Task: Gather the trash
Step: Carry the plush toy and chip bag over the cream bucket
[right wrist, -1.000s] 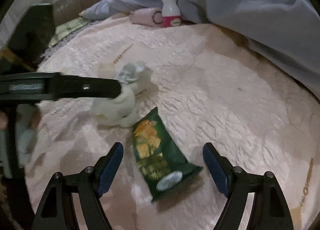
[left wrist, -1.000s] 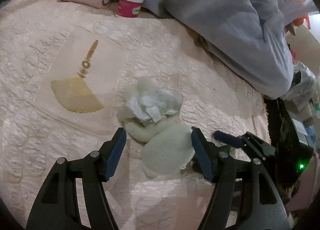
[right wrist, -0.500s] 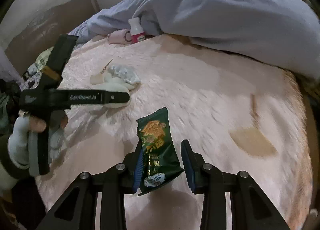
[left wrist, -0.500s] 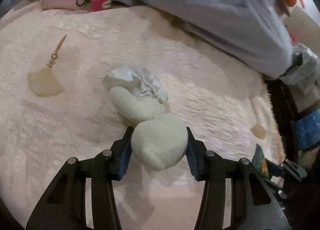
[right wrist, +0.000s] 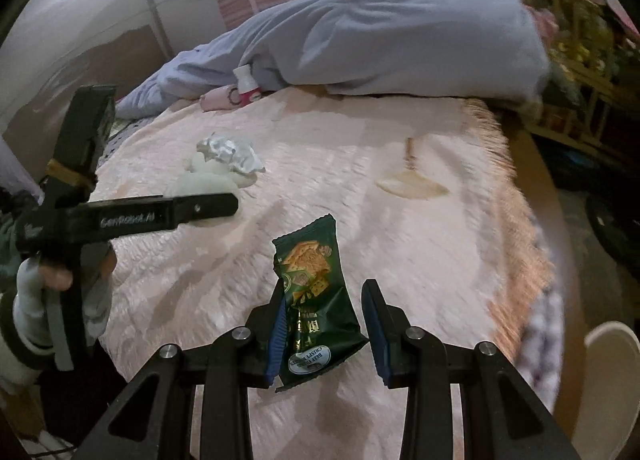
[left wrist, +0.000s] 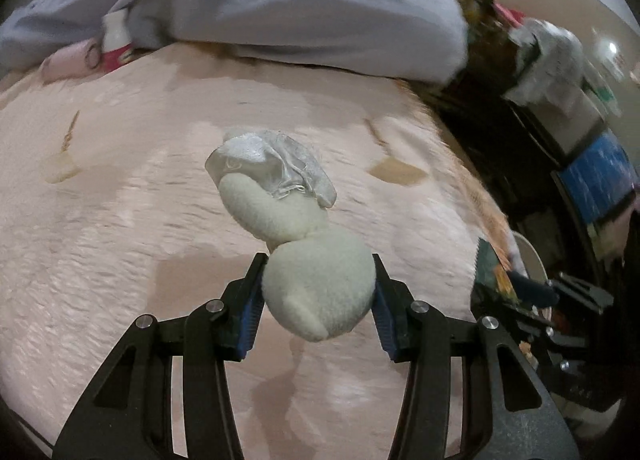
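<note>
My left gripper [left wrist: 318, 296] is shut on the rounded end of a pale fuzzy bundle [left wrist: 280, 216], whose far end is wrapped in crumpled silvery material [left wrist: 276, 164]. It hangs above the pink bedspread [left wrist: 120, 220]. In the right wrist view the same bundle [right wrist: 212, 176] shows past the left gripper [right wrist: 208, 210], which a gloved hand [right wrist: 60, 276] holds. My right gripper [right wrist: 324, 320] is shut on a green cracker packet [right wrist: 312, 284], raised off the bed. That packet [left wrist: 490, 272] also appears at the lower right of the left wrist view.
A blue-grey duvet [right wrist: 400, 28] lies heaped across the far side, with a pink roll [right wrist: 218, 98] and a pink-labelled white bottle [right wrist: 246, 80] against it. The bedspread's fringed edge [right wrist: 516, 196] is on the right. A white round rim [right wrist: 612, 360] stands beyond it, below dark cluttered furniture [left wrist: 540, 108].
Both grippers have closed, the left on the fuzzy bundle and the right on the green packet. Both have lifted their loads off the bedspread and swung toward the bed's fringed edge.
</note>
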`<action>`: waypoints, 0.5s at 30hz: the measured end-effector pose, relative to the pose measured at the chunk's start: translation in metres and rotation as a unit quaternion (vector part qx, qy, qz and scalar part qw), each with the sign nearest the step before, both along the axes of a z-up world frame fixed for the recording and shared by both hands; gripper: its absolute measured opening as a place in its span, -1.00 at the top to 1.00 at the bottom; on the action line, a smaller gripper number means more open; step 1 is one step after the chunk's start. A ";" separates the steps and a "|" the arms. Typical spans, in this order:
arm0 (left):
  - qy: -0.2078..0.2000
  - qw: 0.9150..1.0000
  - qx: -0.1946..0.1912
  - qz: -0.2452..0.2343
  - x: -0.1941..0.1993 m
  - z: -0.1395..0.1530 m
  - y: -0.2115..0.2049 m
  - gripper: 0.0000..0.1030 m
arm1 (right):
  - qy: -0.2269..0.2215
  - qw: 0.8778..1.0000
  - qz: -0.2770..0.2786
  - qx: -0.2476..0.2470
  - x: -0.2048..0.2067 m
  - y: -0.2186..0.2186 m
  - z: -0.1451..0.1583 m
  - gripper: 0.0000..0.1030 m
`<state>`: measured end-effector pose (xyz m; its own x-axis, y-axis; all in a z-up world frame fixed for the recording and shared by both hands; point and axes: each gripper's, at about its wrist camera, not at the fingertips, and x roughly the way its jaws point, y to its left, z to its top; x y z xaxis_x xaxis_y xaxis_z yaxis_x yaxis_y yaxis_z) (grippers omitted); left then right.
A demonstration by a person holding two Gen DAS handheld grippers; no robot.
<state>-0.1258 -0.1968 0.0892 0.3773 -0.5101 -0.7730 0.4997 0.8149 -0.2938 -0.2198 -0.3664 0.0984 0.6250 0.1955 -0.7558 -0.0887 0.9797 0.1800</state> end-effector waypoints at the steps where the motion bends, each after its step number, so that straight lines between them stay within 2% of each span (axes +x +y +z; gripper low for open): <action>1: -0.005 1.000 0.003 -0.007 -0.008 0.002 -0.007 0.11 | -0.001 1.000 -0.005 -0.001 -0.007 -0.004 0.002 0.33; 8: -0.036 0.998 0.025 -0.045 -0.049 0.011 -0.043 0.11 | -0.008 0.999 -0.043 -0.001 -0.044 -0.028 0.010 0.33; 15: -0.038 0.996 0.033 -0.070 -0.072 0.010 -0.075 0.11 | -0.010 0.997 -0.081 -0.004 -0.076 -0.057 0.011 0.33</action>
